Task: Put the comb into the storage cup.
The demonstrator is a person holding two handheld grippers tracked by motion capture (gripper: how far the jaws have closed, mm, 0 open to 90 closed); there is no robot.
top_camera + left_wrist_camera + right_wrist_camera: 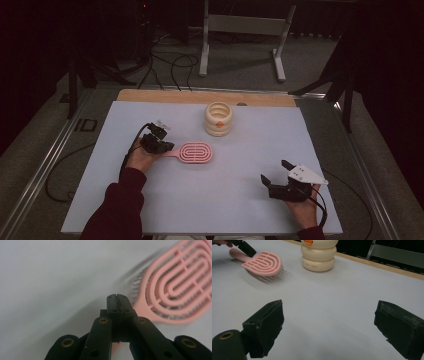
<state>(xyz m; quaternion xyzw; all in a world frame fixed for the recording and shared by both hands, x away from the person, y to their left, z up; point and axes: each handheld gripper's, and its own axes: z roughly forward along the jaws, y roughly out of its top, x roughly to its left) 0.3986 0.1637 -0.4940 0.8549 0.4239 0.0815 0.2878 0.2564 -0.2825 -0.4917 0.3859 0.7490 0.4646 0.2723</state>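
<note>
A pink paddle hairbrush (196, 153) lies mid-table, head to the right and handle to the left. My left gripper (167, 146) is at the handle's end. In the left gripper view its jaws (117, 298) are pressed together at the tips, and the handle of the brush (175, 290) runs under them, with pink showing below. Whether the handle is clamped I cannot tell. The brush (262, 263) looks motion-blurred in the right gripper view. My right gripper (274, 171) rests at the front right, open (329, 325), with nothing between its fingers.
A cream ribbed container (218, 119) with an orange spot stands behind the brush, also in the right gripper view (319, 255). A white mat (250, 200) covers the table, and a wooden strip (200, 96) shows along the far edge. Cables and a metal stand are on the floor beyond.
</note>
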